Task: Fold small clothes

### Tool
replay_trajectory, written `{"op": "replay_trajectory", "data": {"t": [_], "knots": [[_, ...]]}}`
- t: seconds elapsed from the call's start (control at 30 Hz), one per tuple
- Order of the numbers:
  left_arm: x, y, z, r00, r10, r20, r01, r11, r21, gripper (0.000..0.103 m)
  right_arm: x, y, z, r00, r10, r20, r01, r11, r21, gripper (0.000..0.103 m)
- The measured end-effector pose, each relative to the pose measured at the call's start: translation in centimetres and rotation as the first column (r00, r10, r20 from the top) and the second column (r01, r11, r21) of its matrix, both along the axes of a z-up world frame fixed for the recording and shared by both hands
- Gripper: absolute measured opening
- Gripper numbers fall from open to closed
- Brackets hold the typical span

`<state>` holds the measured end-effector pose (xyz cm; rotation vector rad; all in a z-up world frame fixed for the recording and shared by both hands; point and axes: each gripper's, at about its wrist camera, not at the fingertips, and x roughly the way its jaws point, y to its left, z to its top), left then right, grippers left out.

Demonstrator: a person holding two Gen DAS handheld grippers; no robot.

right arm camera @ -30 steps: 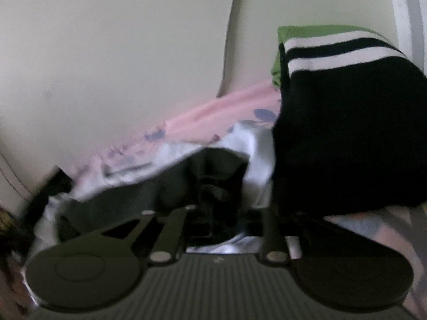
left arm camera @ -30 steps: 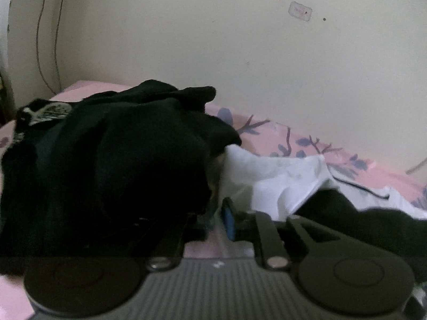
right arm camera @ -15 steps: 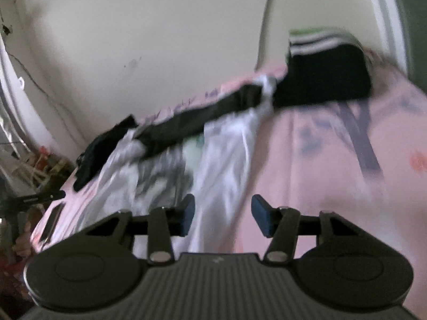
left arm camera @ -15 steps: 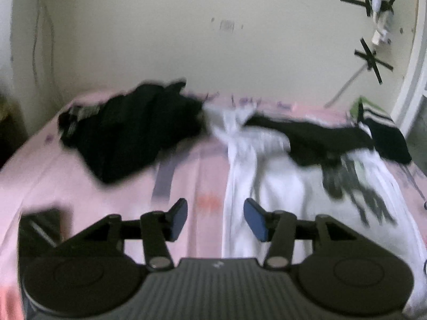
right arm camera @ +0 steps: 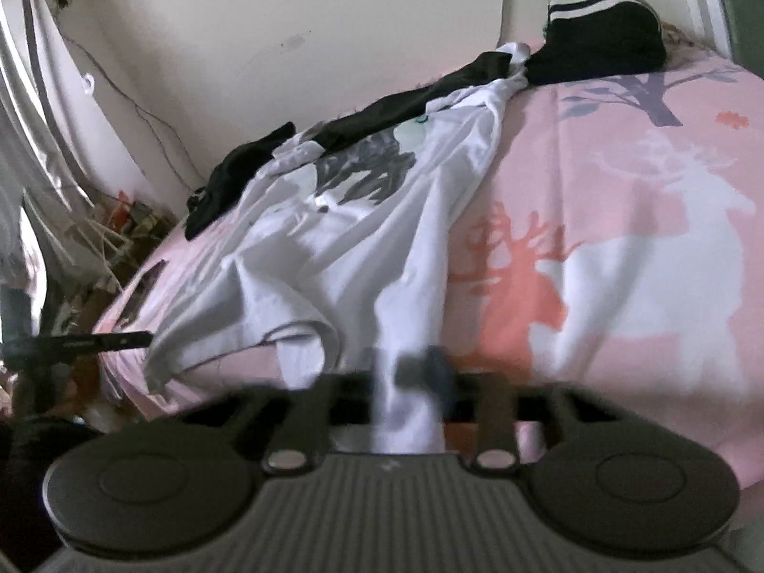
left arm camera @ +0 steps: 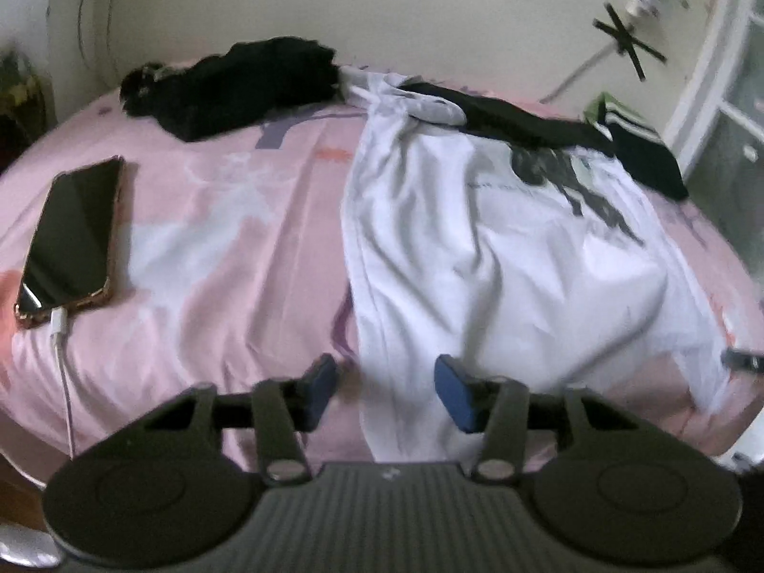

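A white T-shirt (left arm camera: 501,248) with a grey print lies spread on the pink bed sheet (left arm camera: 215,262), its hem hanging over the near edge. My left gripper (left arm camera: 389,384) is at that hem's left corner. Its jaws are closing with the cloth between the blue pads (left arm camera: 453,394), which still stand apart. In the right wrist view the T-shirt (right arm camera: 334,238) runs toward me. My right gripper (right arm camera: 415,367) is blurred, its pads pinched together on the hem's other corner. A long black garment (left arm camera: 525,124) lies across the shirt's top.
A crumpled black clothes pile (left arm camera: 238,81) sits at the back left. A folded black garment with green and white stripes (left arm camera: 640,153) rests at the back right. A phone (left arm camera: 71,234) on a white cable (left arm camera: 62,358) lies on the left. Walls bound the bed's far side.
Both grippers drew back from the clothes at the far side to the bed's near edge. The left opened and now straddles the shirt's hem; the right's pads came together on the hem.
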<state>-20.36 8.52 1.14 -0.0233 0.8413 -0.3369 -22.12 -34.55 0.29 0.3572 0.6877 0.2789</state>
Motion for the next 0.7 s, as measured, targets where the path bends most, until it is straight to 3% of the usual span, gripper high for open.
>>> {"op": "replay_trajectory", "data": {"t": [0.03,0.1,0.17,0.23,0.3,0.37,0.47,0.6,0.7], "knots": [[-0.4,-0.2,0.0,1.0,-0.005,0.004,0.005,1.0,0.025,0.005,1.0,1.6,-0.3,1.0,-0.003,0.015,0.003,1.0,-0.031,0.003],[-0.8,0.3,0.7,1.0,0.009,0.024,-0.009,1.0,0.027,0.005,1.3,2.5,0.8,0.997,-0.049,0.067,0.055,0.994,-0.094,0.001],[-1.2,1.8,2.3,0.997,0.047,0.063,-0.047,0.999,0.0,0.005,-2.9,-1.0,5.9,0.979,-0.139,0.149,0.158,0.979,-0.129,0.001],[-1.6,3.5,3.8,0.993,0.078,0.083,-0.074,0.996,-0.053,0.005,-6.8,-3.9,10.0,0.961,-0.2,0.192,0.223,0.969,-0.107,0.0],[-1.6,4.5,4.6,0.995,0.073,0.072,-0.065,0.991,-0.115,0.005,-7.8,-4.7,10.7,0.959,-0.199,0.199,0.22,0.972,-0.089,0.0],[-1.3,4.1,4.9,0.995,0.067,0.07,-0.059,0.992,-0.116,0.005,-8.0,-4.6,10.7,0.964,-0.181,0.196,0.204,0.973,-0.105,0.0],[-0.5,4.0,5.2,0.998,0.056,0.043,-0.048,0.986,-0.16,0.005,-10.0,-4.9,11.4,0.967,-0.183,0.179,0.195,0.98,-0.05,0.0],[2.2,4.9,6.4,0.998,0.066,0.012,-0.06,0.956,-0.288,0.005,-14.7,-9.0,14.2,0.958,-0.19,0.215,0.191,0.981,0.019,0.0],[5.8,4.7,7.9,0.994,0.103,0.026,-0.087,0.934,-0.347,0.005,-15.3,-12.2,17.4,0.949,-0.174,0.262,0.17,0.985,0.036,0.0]]}}
